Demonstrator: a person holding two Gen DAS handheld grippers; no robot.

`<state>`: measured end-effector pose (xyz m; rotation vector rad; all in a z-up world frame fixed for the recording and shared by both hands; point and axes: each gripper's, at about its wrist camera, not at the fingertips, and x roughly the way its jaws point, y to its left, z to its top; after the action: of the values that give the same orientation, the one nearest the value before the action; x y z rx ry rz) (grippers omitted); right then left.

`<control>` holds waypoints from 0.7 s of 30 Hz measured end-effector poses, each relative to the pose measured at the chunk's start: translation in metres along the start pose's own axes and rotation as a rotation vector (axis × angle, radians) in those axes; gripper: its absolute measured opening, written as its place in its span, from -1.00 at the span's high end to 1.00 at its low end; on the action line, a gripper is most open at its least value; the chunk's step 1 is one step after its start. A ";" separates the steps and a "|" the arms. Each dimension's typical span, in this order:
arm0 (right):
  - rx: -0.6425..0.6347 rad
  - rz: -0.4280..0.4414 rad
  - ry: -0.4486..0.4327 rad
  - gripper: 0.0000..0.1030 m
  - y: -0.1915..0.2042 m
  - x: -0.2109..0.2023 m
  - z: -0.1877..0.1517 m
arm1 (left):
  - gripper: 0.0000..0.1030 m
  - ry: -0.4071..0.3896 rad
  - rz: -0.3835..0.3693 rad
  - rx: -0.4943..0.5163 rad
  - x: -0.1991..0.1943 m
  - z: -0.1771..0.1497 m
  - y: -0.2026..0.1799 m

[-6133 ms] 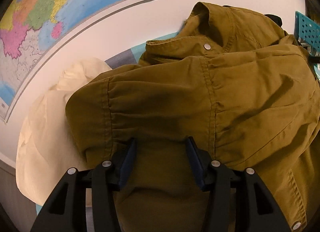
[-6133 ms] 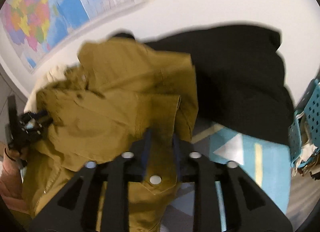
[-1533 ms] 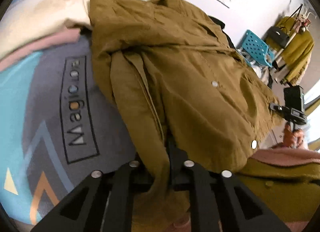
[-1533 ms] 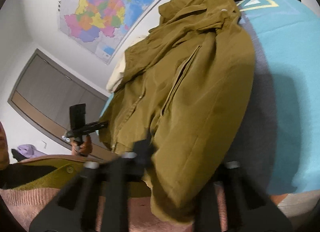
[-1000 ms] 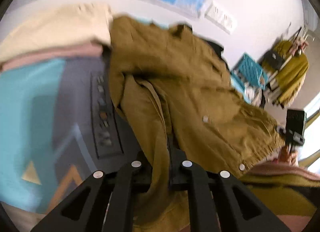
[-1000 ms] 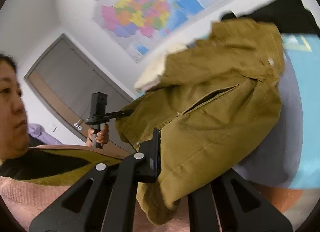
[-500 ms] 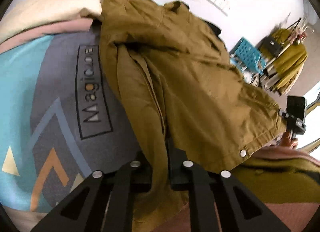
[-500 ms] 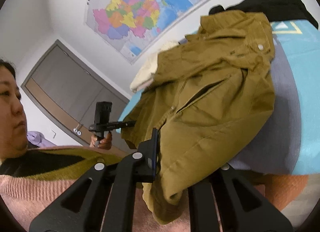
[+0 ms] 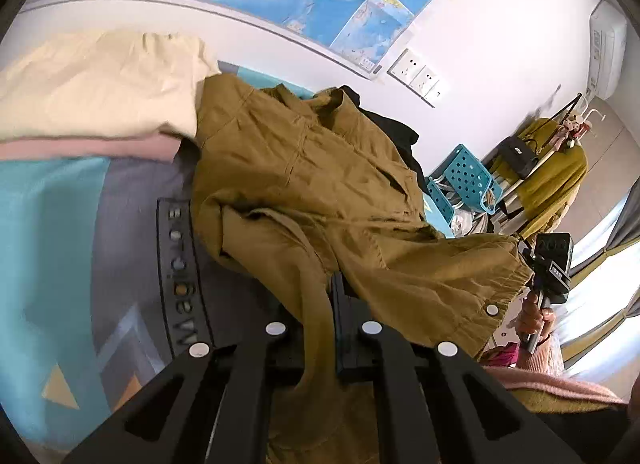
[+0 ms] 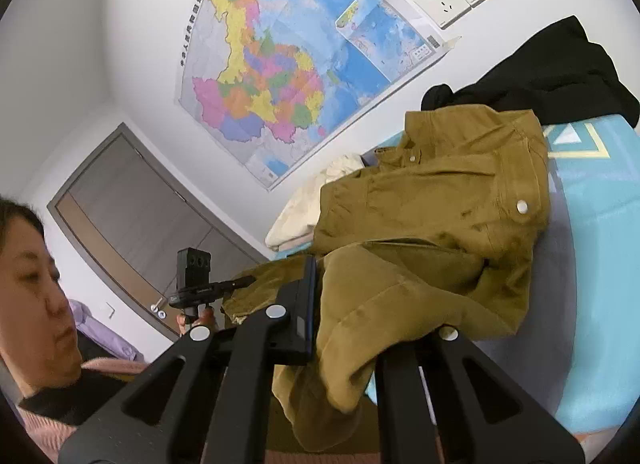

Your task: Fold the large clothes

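Two grips carry one mustard-brown corduroy jacket [image 9: 320, 183], whose collar end lies on the blue-and-grey patterned mat [image 9: 52, 223] while the hem end hangs lifted toward me. Going from the left: a cream-and-pink stack of folded clothes [image 9: 96, 95] sits at the far left of the mat, touching the jacket's shoulder. If I swing the hem forward carelessly, I judge the jacket could drag that stack or land partly on it.

Next, my left gripper [image 9: 332, 296] has its jaws pressed narrow on a thin hanging strip of the jacket's front edge. That bite looks slim; a sharp pull may slip it out, and the loose sleeve bunched just beside it could fold under crooked.

Further right, my right gripper [image 10: 344, 304] holds a thick roll of hem; one finger [image 10: 308, 300] shows, the other is buried in cloth, so I cannot tell how firm the clamp is. Uneven tension between my hands would skew the fold.

A black garment [image 10: 552, 67] lies behind the collar at the far right and could catch the jacket if I overshoot
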<state>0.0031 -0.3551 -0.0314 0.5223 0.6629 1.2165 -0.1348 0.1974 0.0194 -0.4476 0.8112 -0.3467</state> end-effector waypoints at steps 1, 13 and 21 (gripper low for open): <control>0.004 -0.001 -0.002 0.85 -0.001 0.001 0.003 | 0.88 0.003 0.008 -0.005 0.000 0.003 0.001; 0.027 0.018 -0.037 0.83 -0.008 0.016 0.064 | 0.84 -0.001 0.040 0.003 -0.005 0.058 -0.003; 0.059 -0.005 -0.055 0.83 -0.025 0.036 0.109 | 0.83 -0.014 0.072 0.006 0.007 0.103 -0.005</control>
<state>0.1041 -0.3294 0.0217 0.6013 0.6544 1.1764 -0.0535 0.2154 0.0799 -0.4133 0.8104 -0.2790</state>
